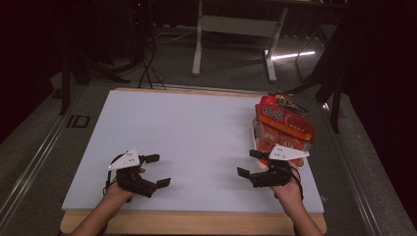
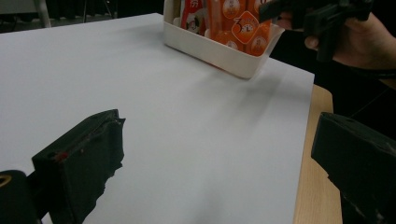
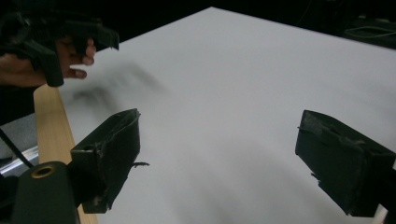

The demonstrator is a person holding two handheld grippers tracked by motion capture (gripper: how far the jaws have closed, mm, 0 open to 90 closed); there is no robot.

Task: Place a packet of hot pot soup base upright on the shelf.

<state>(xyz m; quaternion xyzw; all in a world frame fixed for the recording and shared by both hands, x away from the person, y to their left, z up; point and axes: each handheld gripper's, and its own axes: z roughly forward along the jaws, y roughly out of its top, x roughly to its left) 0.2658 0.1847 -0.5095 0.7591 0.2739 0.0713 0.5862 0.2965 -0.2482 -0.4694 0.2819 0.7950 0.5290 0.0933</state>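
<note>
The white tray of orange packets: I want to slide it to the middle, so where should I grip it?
Grip the white tray by its near rim with the right gripper, coming from the open board side; the rim is thin and bare there.

A large "3" stands in a white-edged orange badge on one of the orange snack packets (image 2: 243, 28) in the white tray (image 2: 219, 53) at the far right of the table; the rest of the print on the packets is too small and blurred to read. On the floor left of the table, a marking (image 1: 77, 121) reads like "ID"
</note>
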